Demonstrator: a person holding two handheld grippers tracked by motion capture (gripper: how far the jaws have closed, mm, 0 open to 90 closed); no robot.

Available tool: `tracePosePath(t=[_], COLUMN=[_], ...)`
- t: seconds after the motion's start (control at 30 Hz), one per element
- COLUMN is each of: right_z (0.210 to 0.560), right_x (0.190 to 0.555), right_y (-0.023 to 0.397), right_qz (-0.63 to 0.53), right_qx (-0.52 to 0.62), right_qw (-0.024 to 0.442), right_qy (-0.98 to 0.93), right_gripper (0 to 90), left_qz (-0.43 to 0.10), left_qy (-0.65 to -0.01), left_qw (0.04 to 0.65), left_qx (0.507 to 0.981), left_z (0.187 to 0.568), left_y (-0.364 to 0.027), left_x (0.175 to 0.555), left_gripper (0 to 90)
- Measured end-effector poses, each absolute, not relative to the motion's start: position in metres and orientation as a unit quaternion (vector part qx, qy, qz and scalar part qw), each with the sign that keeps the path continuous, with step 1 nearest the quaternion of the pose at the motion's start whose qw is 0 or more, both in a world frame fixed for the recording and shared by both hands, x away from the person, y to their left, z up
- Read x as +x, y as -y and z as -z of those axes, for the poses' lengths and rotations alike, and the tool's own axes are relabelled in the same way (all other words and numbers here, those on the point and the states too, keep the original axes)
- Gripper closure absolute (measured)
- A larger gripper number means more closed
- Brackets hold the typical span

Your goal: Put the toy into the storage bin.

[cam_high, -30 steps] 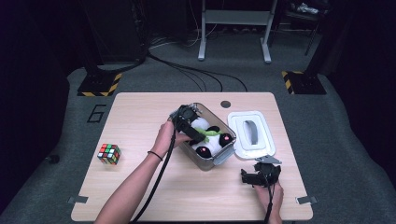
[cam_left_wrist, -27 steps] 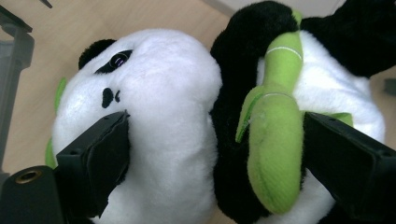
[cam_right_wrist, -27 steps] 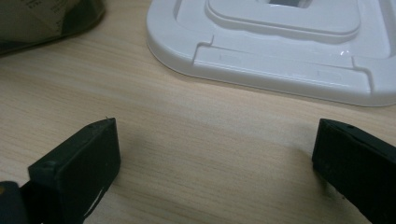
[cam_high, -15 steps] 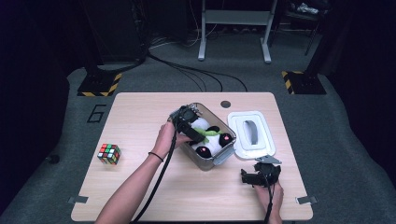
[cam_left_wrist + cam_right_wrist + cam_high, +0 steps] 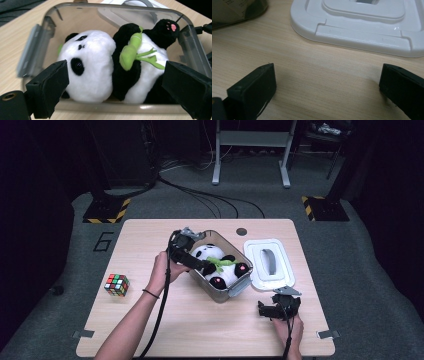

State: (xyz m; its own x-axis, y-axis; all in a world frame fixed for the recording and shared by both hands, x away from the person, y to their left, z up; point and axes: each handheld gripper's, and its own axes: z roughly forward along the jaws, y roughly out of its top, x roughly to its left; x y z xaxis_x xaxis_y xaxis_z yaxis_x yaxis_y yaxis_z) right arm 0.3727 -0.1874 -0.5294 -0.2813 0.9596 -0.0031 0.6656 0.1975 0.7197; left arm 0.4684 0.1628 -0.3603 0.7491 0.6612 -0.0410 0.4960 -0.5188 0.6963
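Left gripper view: my left gripper (image 5: 113, 92) hangs w/ jaws spread wide over the plush panda (image 5: 115, 65), which lies on its side in the clear bin (image 5: 35, 47) at table centre; its lower body is hidden behind the near wall. My right gripper (image 5: 324, 90), jaws apart & empty, sits near the white lid (image 5: 362, 27), cut off at frame top.
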Motion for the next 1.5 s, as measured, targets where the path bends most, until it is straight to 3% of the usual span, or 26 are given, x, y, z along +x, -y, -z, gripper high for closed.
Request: tracePosePath(t=[0.6, 1.5], right_z=[0.529, 0.529], right_x=[0.373, 0.373], right_y=[0.186, 0.186], right_qz=[-0.314, -0.313], right_qx=[0.550, 0.551], right_qw=[0.233, 0.233], right_qy=[-0.738, -0.738], right_gripper=[0.0, 0.0], left_qz=[-0.158, -0.221], left_qy=[-0.407, -0.494], left_qw=[0.387, 0.385], left_qx=[0.812, 0.747], left_z=[0.380, 0.432], left_y=[-0.242, -0.318], left_x=[0.436, 0.408], left_gripper=[1.8, 0.0])
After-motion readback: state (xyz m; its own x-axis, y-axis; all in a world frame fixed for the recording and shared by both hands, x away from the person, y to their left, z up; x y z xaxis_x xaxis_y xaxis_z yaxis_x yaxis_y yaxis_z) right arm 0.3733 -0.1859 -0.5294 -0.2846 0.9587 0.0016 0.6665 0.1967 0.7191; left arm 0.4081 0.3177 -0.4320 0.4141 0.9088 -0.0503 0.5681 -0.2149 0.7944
